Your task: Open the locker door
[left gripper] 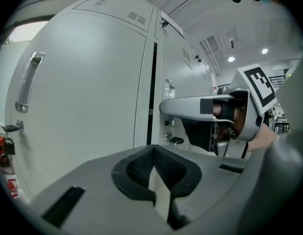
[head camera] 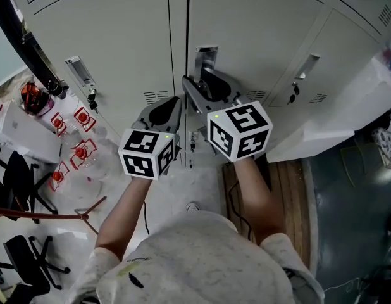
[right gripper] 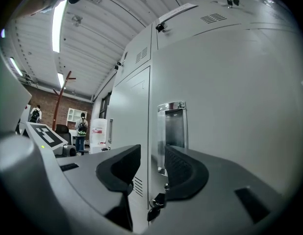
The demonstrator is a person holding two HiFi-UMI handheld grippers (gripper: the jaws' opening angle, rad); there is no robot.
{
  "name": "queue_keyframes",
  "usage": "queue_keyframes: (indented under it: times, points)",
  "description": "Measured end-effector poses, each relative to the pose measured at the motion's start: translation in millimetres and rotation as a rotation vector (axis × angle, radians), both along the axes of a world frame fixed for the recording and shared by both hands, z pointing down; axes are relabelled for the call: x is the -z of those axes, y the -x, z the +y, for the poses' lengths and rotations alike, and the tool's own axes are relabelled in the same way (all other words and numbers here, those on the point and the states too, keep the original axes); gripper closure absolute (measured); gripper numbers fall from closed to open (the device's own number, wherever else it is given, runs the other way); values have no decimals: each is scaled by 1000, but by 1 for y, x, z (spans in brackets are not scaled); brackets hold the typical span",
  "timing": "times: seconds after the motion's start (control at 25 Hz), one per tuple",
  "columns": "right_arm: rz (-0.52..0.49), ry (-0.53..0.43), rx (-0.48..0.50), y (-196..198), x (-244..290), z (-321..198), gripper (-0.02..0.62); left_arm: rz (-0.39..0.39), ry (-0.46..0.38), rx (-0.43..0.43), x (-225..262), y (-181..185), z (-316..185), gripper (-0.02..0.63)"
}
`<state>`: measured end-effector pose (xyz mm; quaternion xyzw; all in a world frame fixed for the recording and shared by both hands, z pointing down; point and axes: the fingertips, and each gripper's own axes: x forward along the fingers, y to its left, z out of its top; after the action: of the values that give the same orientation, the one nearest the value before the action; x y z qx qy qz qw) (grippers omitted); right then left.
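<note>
Grey locker doors fill the head view. The middle locker door (head camera: 259, 24) carries a recessed chrome handle (head camera: 206, 59) (right gripper: 172, 131), with a key (right gripper: 155, 202) hanging in the lock below it. My right gripper (head camera: 197, 82) (right gripper: 152, 168) is open just under and in front of that handle, and the handle shows through the gap between its jaws. It holds nothing. My left gripper (head camera: 173, 105) (left gripper: 154, 168) is shut and empty, lower and to the left, pointing at the seam between two doors. The door stands closed.
The left locker has its own handle (head camera: 80, 70) (left gripper: 28, 82) and key (left gripper: 12, 128). A third handle (head camera: 307, 65) is on the right, where a white panel (head camera: 328, 132) juts out. Black chairs (head camera: 21, 182) and red-and-white items (head camera: 81, 151) lie at left, wooden boards (head camera: 290, 189) at right.
</note>
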<state>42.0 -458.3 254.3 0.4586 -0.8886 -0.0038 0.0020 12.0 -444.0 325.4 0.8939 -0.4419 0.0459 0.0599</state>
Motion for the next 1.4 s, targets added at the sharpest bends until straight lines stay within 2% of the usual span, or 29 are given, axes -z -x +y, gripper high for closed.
queue_keyframes:
  times: [0.68,1.12,1.4]
  points:
    - [14,-18,-76,-9,-1,38,453,22,1,-49,0,0,33,600]
    - [17,-26,-132,-19,-1,57,483,27,3,-87,-1,-4,50,600]
    - [-1,-21,-125,-25,0,69,492,31,3,-113,0,-12,64,600]
